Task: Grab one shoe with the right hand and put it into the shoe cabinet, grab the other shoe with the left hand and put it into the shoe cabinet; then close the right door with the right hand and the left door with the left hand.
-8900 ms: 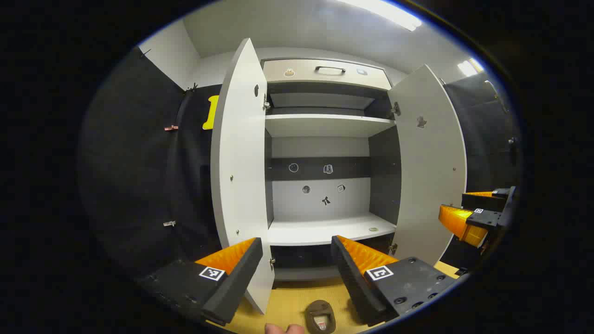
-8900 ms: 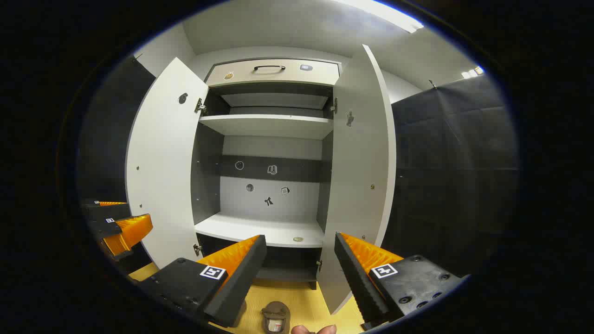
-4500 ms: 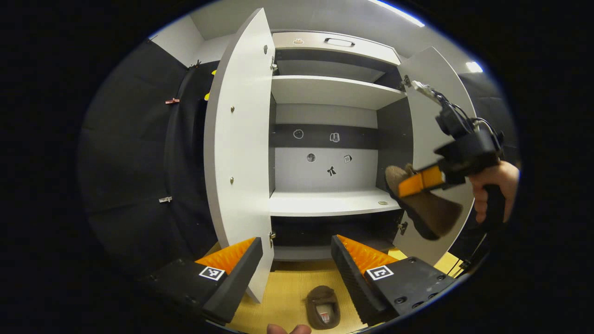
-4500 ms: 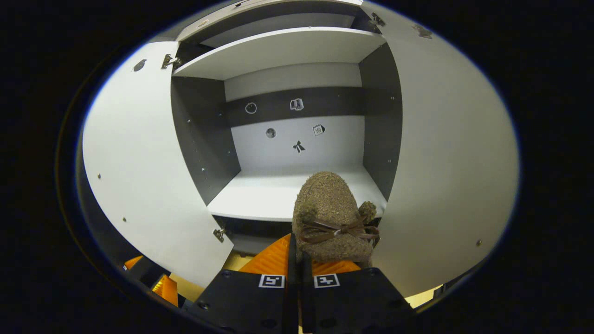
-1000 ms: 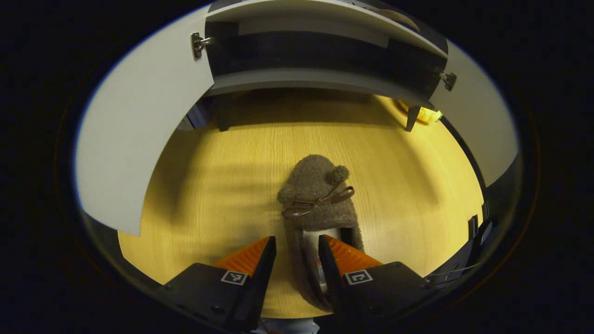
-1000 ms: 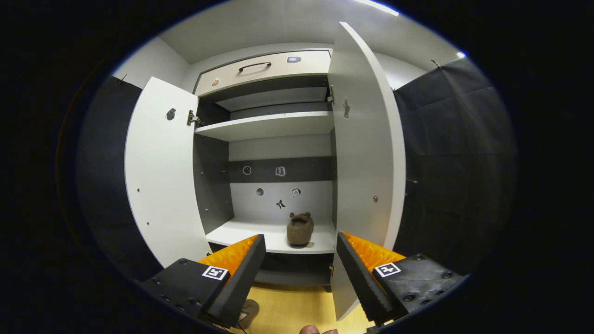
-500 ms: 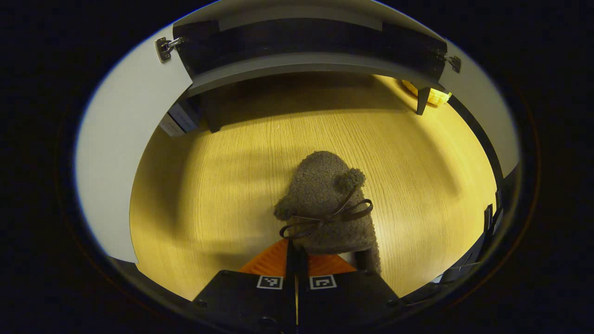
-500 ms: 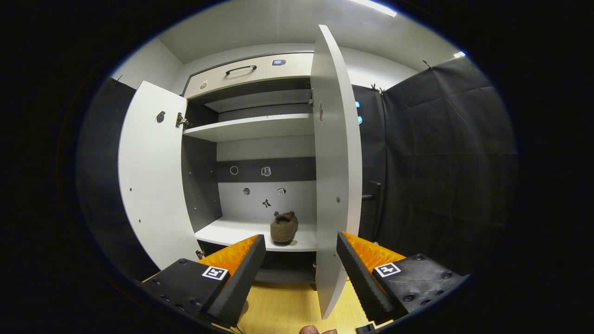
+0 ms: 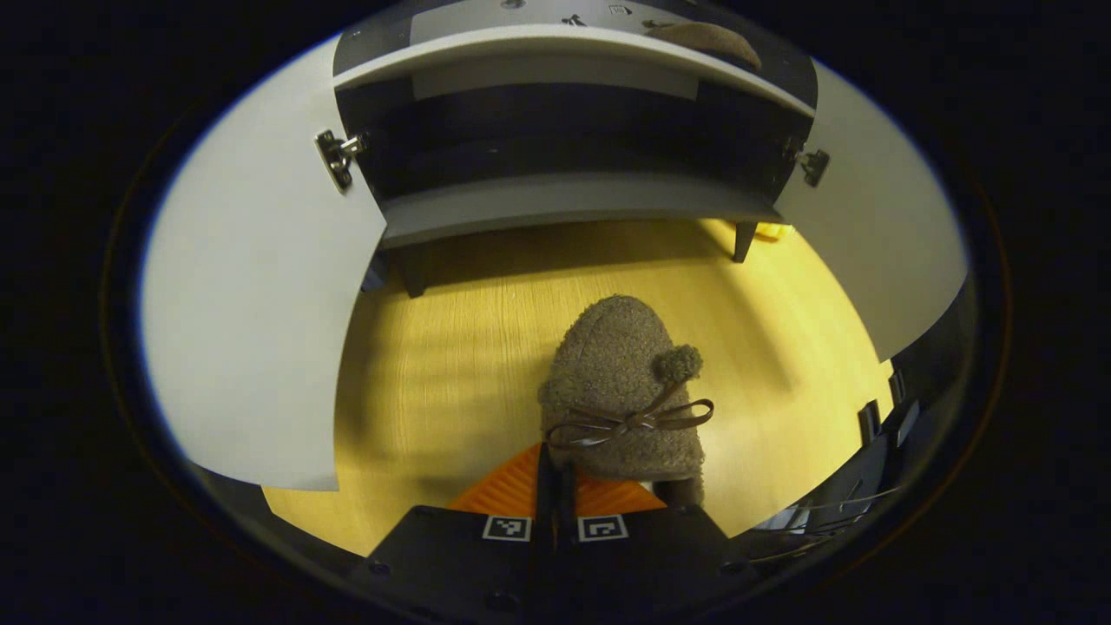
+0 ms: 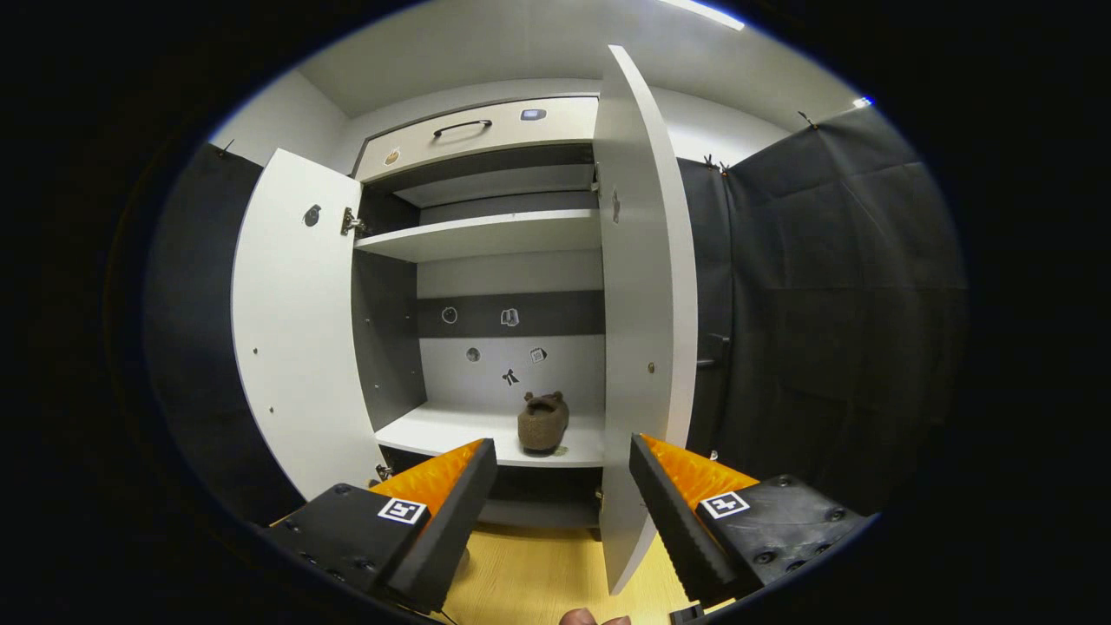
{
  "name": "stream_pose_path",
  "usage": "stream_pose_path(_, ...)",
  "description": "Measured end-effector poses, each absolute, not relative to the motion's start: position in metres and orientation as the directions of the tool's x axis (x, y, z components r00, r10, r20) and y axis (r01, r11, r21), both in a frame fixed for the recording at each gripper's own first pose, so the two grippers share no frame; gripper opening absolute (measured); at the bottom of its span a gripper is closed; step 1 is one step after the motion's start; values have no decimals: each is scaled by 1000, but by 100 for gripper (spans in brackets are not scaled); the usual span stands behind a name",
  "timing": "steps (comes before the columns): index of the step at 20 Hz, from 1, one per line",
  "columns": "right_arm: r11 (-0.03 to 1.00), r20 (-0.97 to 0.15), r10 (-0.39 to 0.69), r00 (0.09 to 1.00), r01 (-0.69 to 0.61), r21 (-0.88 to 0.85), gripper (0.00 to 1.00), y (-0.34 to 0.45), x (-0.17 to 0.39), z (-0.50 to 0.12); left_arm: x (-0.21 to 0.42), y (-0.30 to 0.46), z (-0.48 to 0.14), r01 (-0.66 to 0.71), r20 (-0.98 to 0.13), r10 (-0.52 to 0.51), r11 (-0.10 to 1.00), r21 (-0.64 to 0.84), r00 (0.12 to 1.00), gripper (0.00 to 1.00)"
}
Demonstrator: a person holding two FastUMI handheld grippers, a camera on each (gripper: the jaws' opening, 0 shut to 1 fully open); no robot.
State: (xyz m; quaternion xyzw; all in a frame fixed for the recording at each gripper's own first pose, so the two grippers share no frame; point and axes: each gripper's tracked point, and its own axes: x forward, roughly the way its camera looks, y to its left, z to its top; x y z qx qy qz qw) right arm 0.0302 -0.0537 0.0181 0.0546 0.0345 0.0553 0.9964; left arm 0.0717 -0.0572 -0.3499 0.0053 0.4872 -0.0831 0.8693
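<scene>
In the left gripper view, the left hand-held gripper (image 9: 555,473) is clamped on the heel edge of a fuzzy brown shoe (image 9: 621,386) with a bow, its toe pointing toward the shoe cabinet (image 9: 564,195) over the wooden floor (image 9: 417,391). In the right gripper view, the right hand-held gripper (image 10: 560,486) has its fingers wide apart and holds nothing, facing the cabinet. The other shoe (image 10: 542,422) sits on the lower shelf (image 10: 451,431), between the open left door (image 10: 295,330) and right door (image 10: 647,304).
</scene>
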Motion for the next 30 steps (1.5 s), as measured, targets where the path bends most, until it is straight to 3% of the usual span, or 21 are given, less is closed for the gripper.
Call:
stream_pose_path(8, 990, -51, 112, 992, -107, 94, 99, -56, 22, 14, 105, -56, -197, 146, -676, -184, 983, -114, 713, 5)
stream_pose_path(15, 991, -66, 96, 993, -90, 98, 98, -66, 15, 8, 187, -55, -92, 116, -500, -160, 986, -118, 851, 5)
stream_pose_path(21, 990, -53, 88, 995, -82, 112, 99, -75, 6, 13, 269, -40, -55, 54, -466, -94, 994, -98, 880, 5)
stream_pose_path(30, 995, -91, 31, 995, -23, 94, 99, -104, -11, -4, 400, -21, -68, -36, -542, -28, 994, -106, 840, 5)
